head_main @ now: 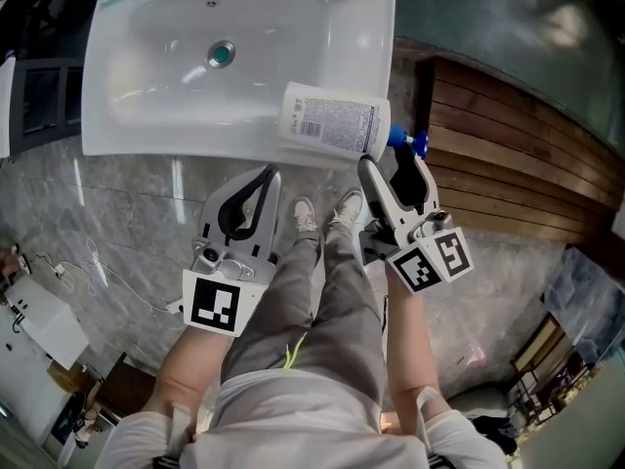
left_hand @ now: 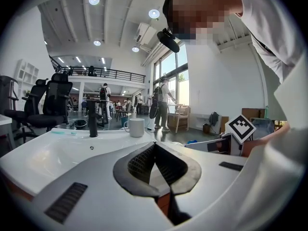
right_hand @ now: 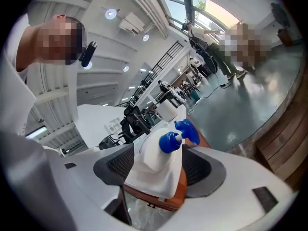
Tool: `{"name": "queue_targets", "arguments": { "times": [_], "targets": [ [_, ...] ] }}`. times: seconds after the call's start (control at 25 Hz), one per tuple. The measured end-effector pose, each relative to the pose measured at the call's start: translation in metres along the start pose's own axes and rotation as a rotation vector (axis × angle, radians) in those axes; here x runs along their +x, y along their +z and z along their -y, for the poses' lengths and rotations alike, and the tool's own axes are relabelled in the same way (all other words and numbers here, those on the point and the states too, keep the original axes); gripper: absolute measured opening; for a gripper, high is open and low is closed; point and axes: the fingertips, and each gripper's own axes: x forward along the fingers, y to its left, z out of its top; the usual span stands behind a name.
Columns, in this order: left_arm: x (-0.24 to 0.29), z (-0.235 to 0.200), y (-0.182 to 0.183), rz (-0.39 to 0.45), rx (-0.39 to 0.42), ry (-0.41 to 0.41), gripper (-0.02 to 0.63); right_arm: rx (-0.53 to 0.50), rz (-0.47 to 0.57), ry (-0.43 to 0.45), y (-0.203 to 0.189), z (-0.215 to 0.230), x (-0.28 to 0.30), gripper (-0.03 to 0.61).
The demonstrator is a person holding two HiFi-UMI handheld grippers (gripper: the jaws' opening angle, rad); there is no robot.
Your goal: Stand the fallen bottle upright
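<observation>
**Head view:** the pump bottle (head_main: 330, 120) lies on its side on the washbasin's (head_main: 146, 125) front rim at 12 o'clock. Its blue pump head (head_main: 408, 142) points to 3 o'clock. The right gripper (head_main: 394, 169) is at its neck end. The left gripper (head_main: 262, 179) waits at the bottle's 7 o'clock.

**Left gripper view:** the left gripper (left_hand: 154, 147) has its jaws tip to tip, with nothing between them.

**Right gripper view:** the right gripper (right_hand: 158, 154) is narrowed onto the bottle's tapering shoulder and appears to pinch it. That taper could let the bottle slip, so I would squeeze firmly. Then swing the neck up slowly, pivoting on the base, and keep the base well in from the rim's edge.

White bottle (head_main: 329, 120), blue pump (head_main: 409, 142)
</observation>
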Motion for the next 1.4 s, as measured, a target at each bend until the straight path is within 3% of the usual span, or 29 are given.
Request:
{"name": "queue_targets", "arguments": {
  "times": [0.56,1.4],
  "targets": [
    [0.003,-0.003,-0.006,-0.014,-0.01,0.016,0.015,0.123,0.004,0.04,0.002,0.004,0.016,0.278],
    [0.011,0.005,-0.017,-0.032,-0.016,0.03,0.015,0.054,0.001,0.065,0.005,0.008,0.017,0.276]
  ]
}}
